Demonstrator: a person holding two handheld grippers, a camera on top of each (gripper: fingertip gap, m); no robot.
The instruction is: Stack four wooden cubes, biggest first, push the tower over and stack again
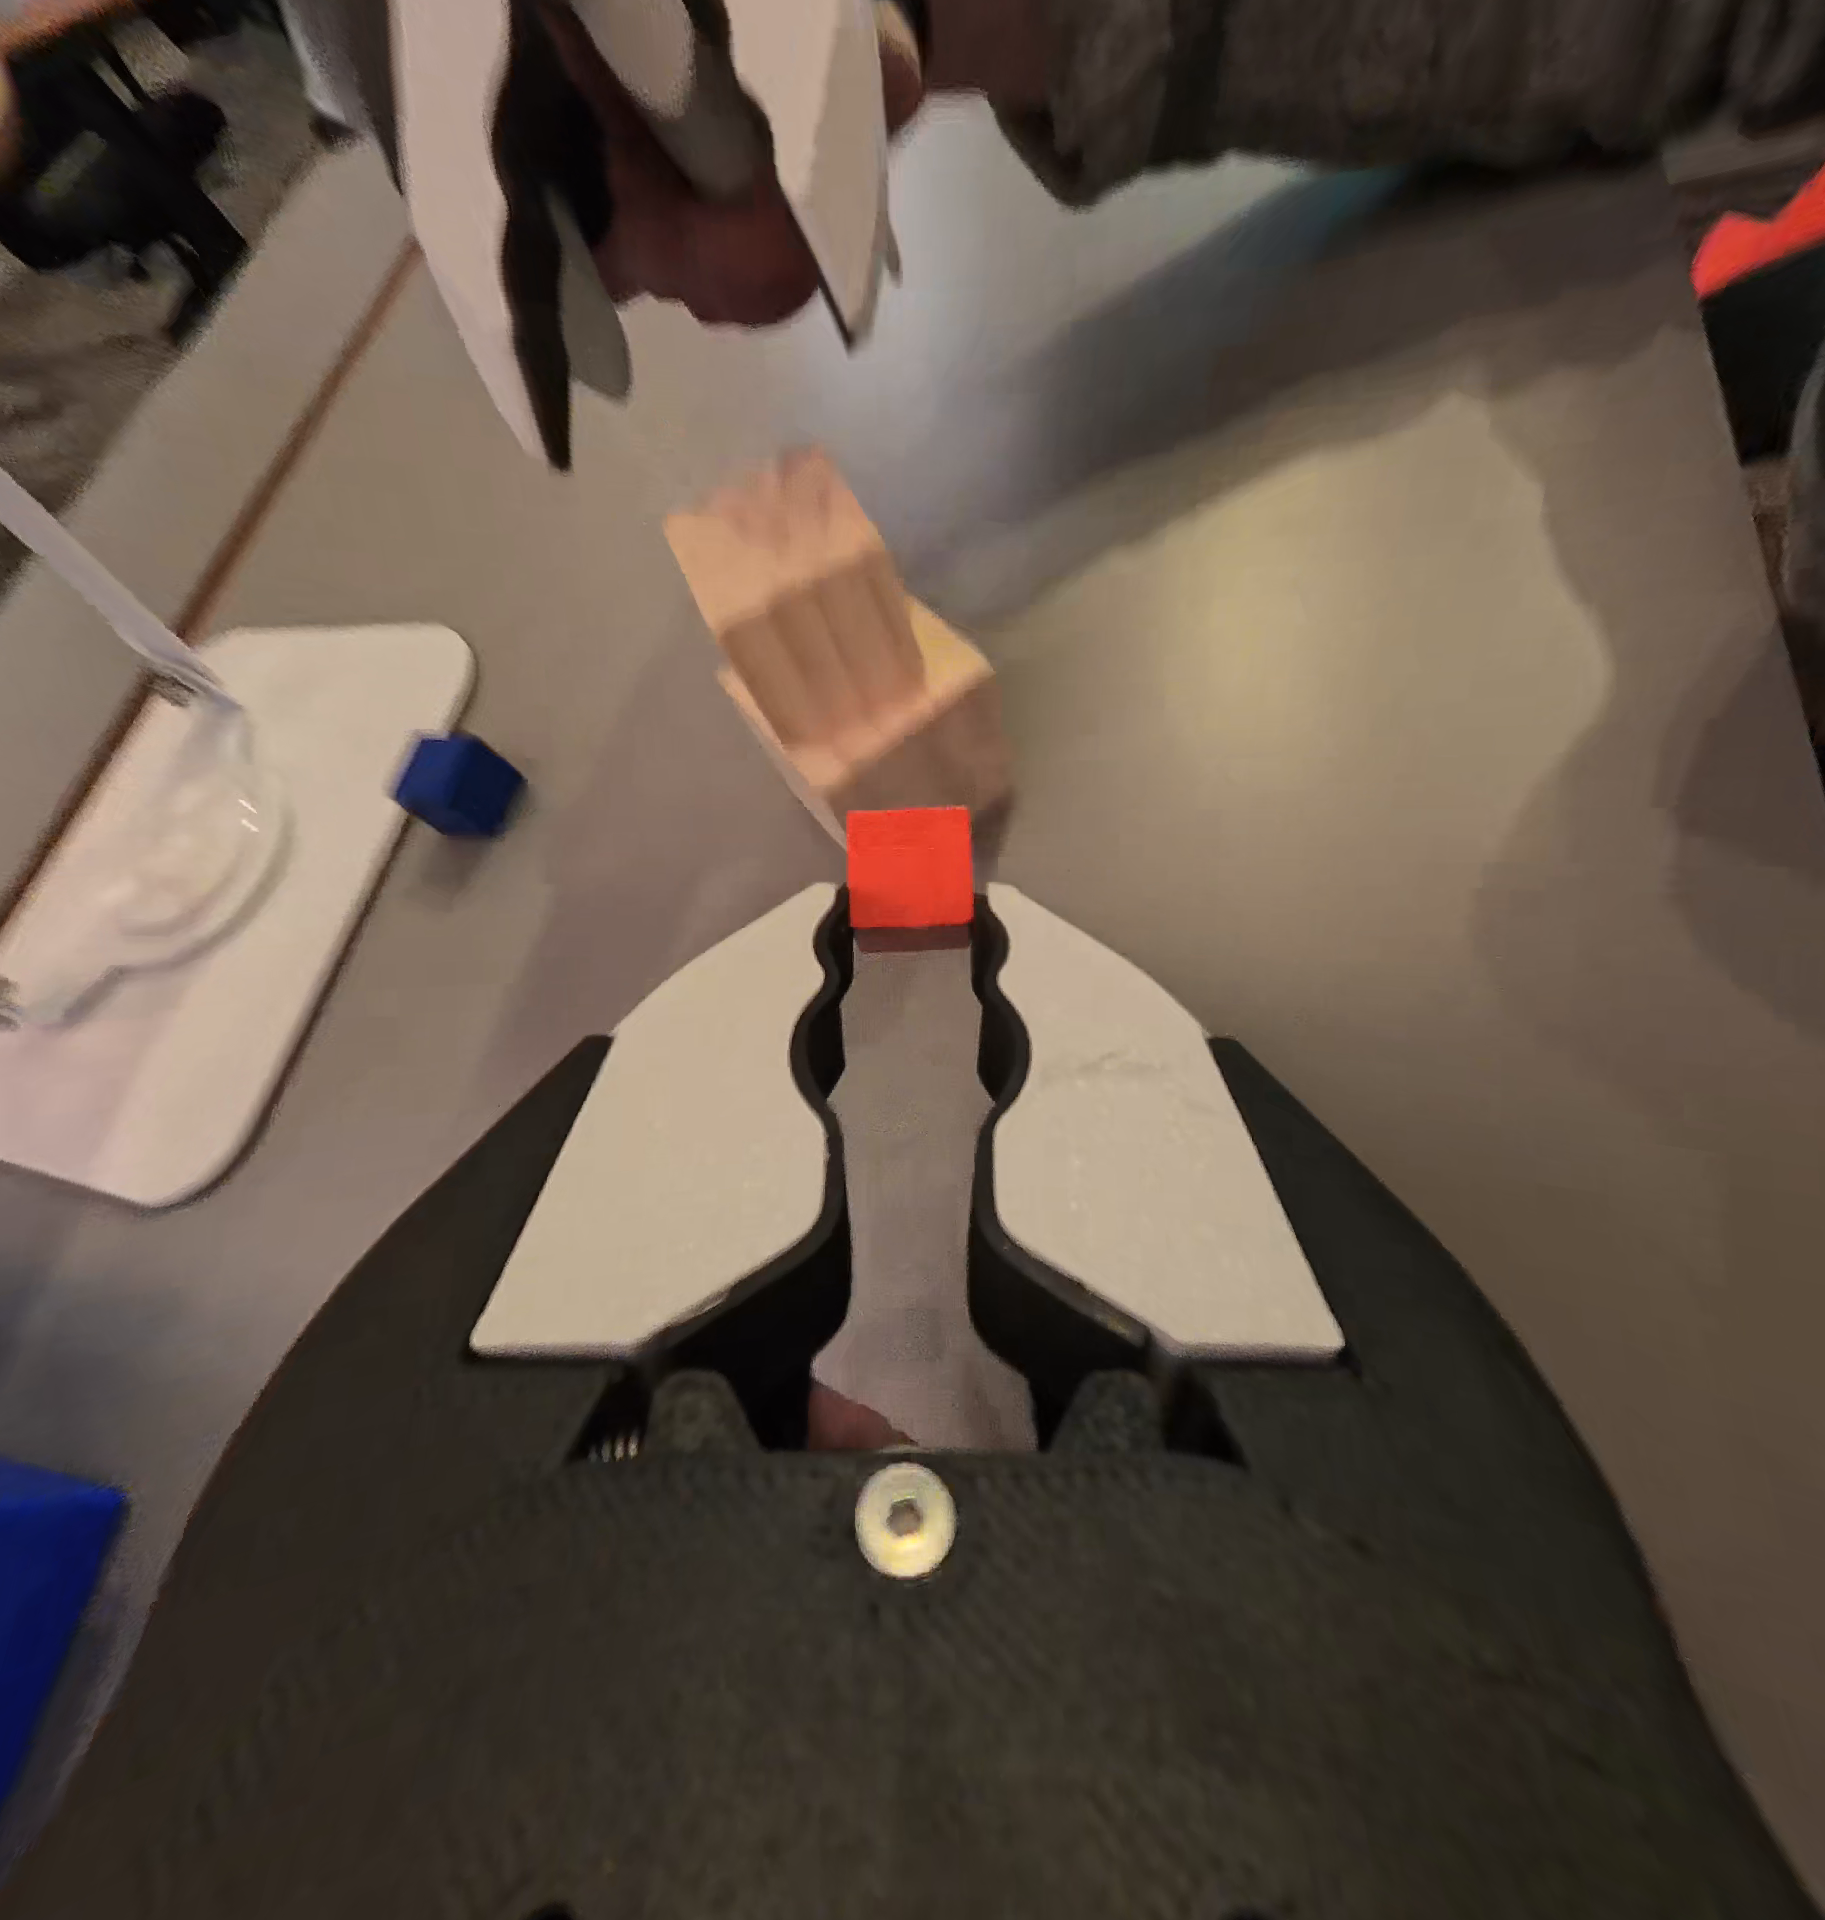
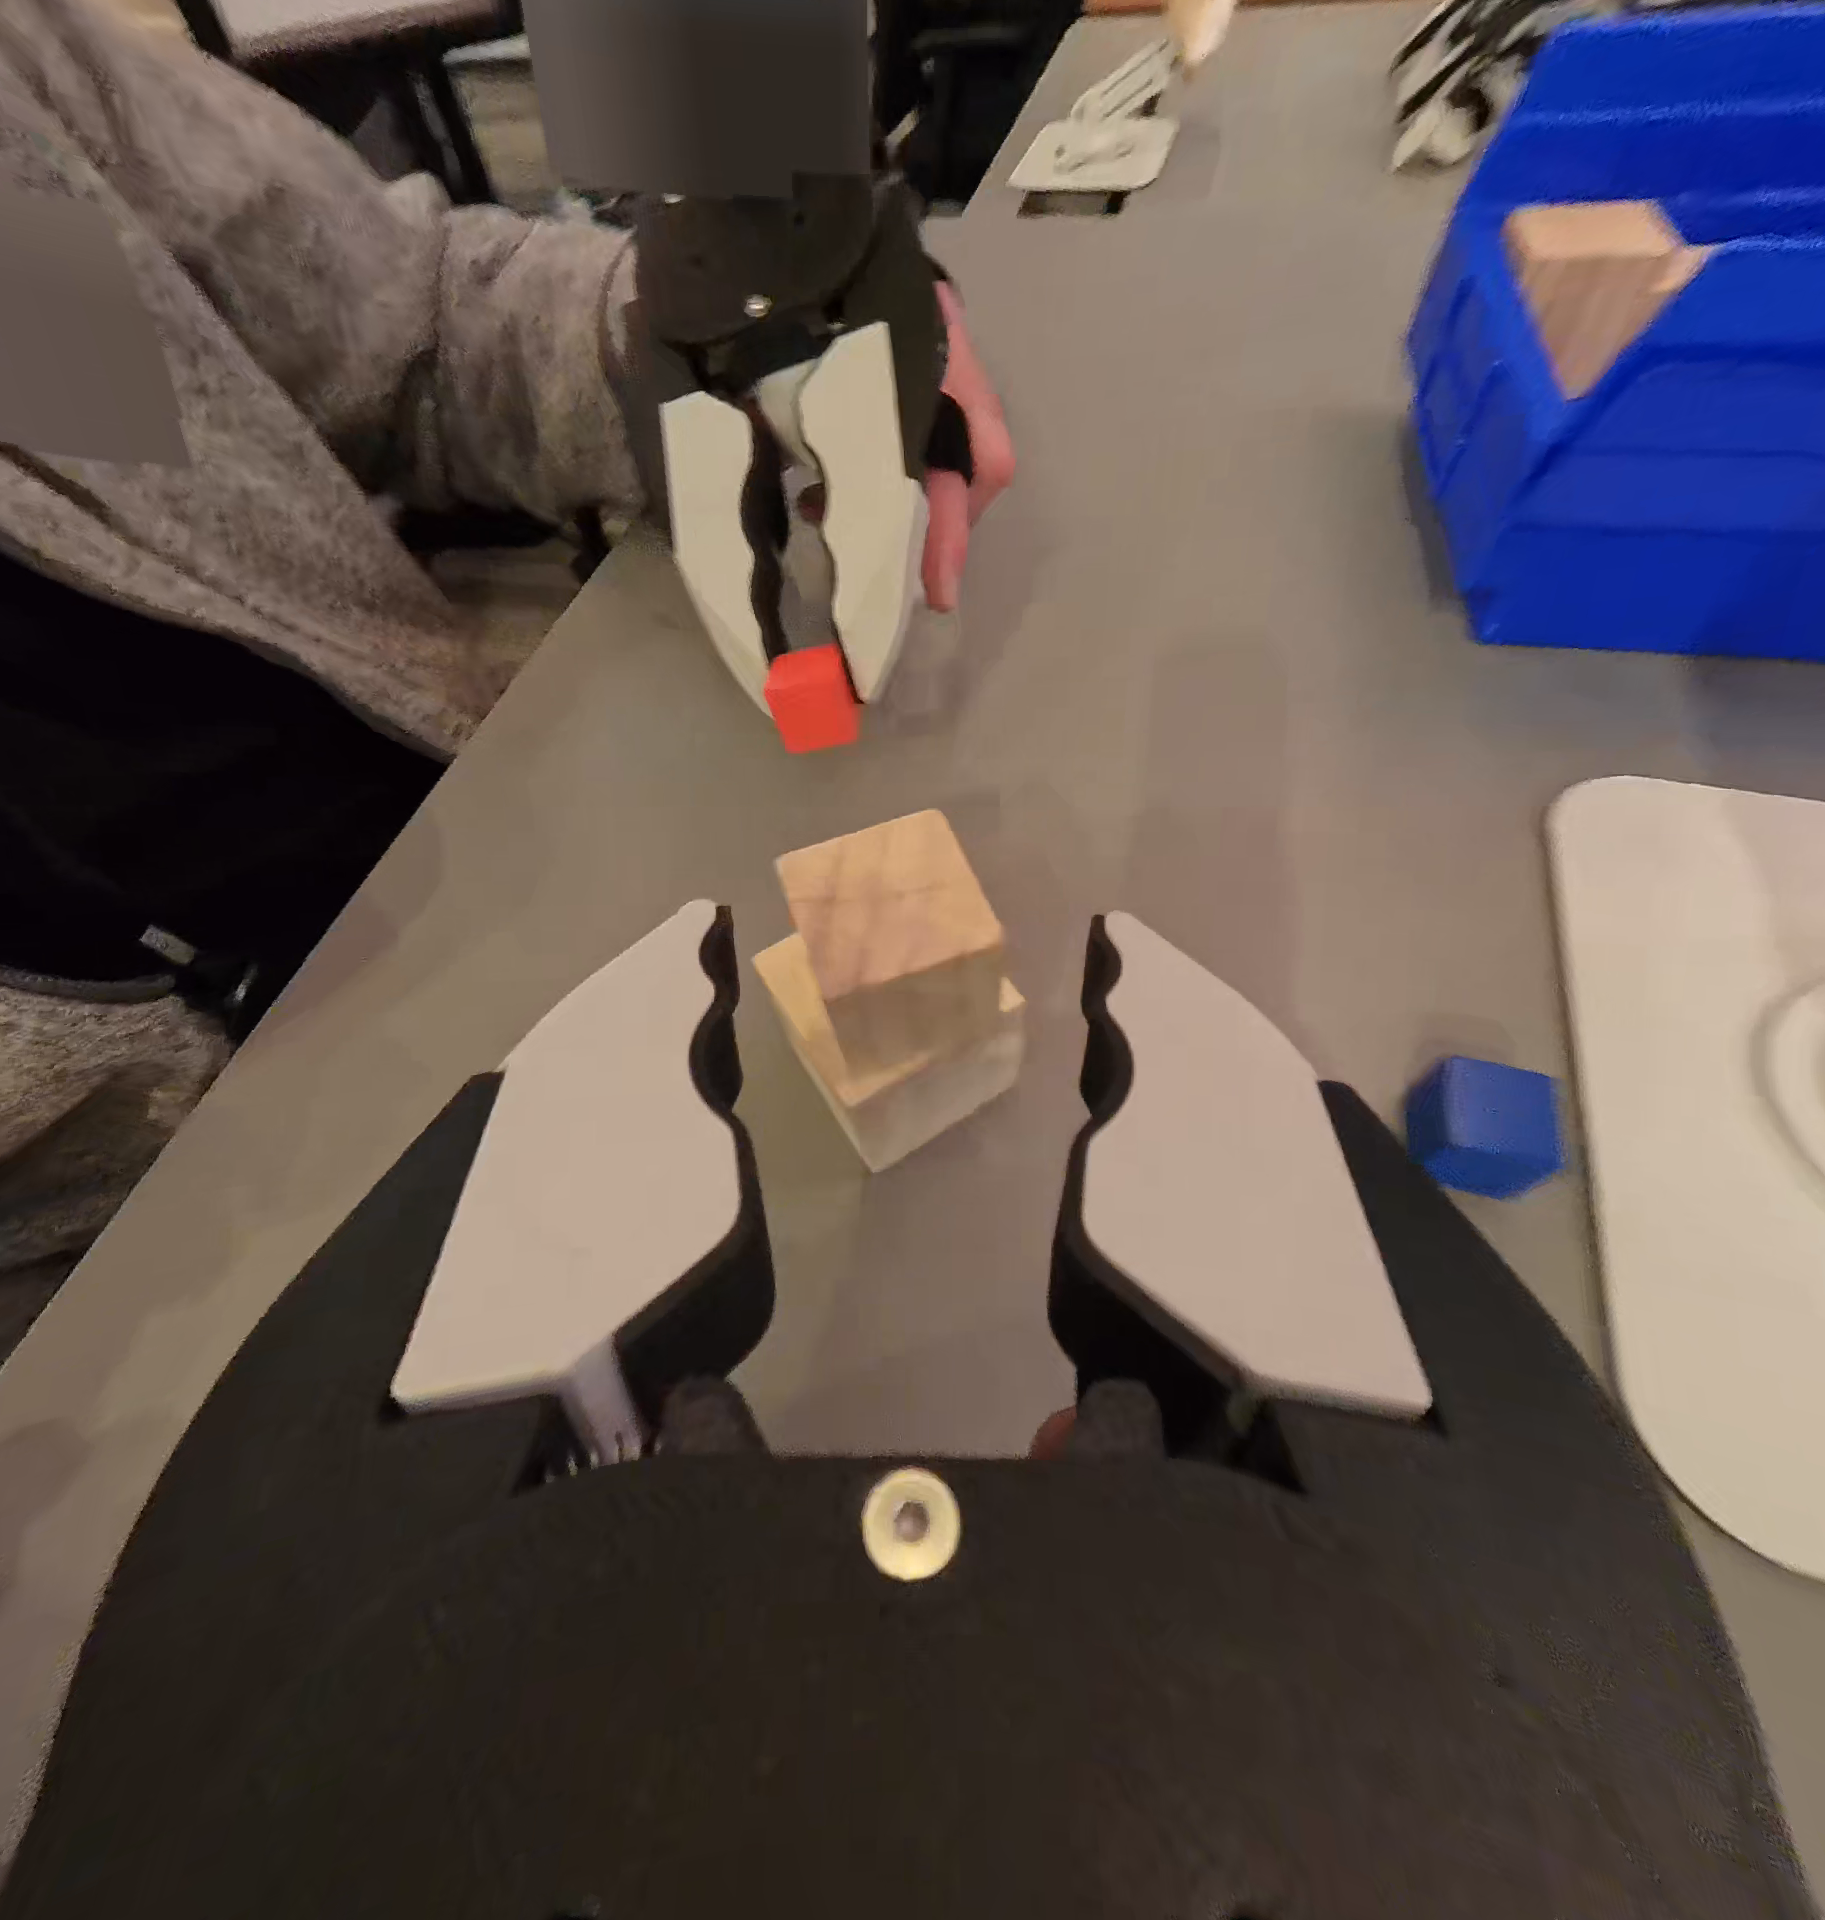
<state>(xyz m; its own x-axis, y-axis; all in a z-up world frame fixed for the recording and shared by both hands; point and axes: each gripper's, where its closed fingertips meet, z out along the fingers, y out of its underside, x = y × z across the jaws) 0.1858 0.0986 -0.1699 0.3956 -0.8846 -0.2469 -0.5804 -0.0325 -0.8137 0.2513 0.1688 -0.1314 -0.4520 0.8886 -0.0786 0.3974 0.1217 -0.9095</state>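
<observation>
Two plain wooden cubes are stacked on the grey table (image 2: 1199, 727): a smaller cube (image 2: 887, 904) on a bigger cube (image 2: 918, 1081), turned slightly. The stack shows blurred in the left wrist view (image 1: 835, 644). My left gripper (image 1: 908, 904) is shut on a small red cube (image 1: 908, 868) just before the stack; it also shows in the right wrist view (image 2: 814, 686), with the red cube (image 2: 812, 701) above the table. My right gripper (image 2: 903, 935) is open and empty, its fingers either side of the stack; it shows above in the left wrist view (image 1: 700, 395). A small blue cube (image 2: 1484, 1138) lies right of the stack.
A white mat (image 2: 1739, 1195) lies on the right with a clear glass dish (image 1: 149, 862) on it. A blue bin (image 2: 1656, 416) at the back right holds another wooden block (image 2: 1594, 291). The person's sleeve (image 2: 316, 343) and the table's edge are at the left. Some 11 cm of space lies between my two pairs of fingers.
</observation>
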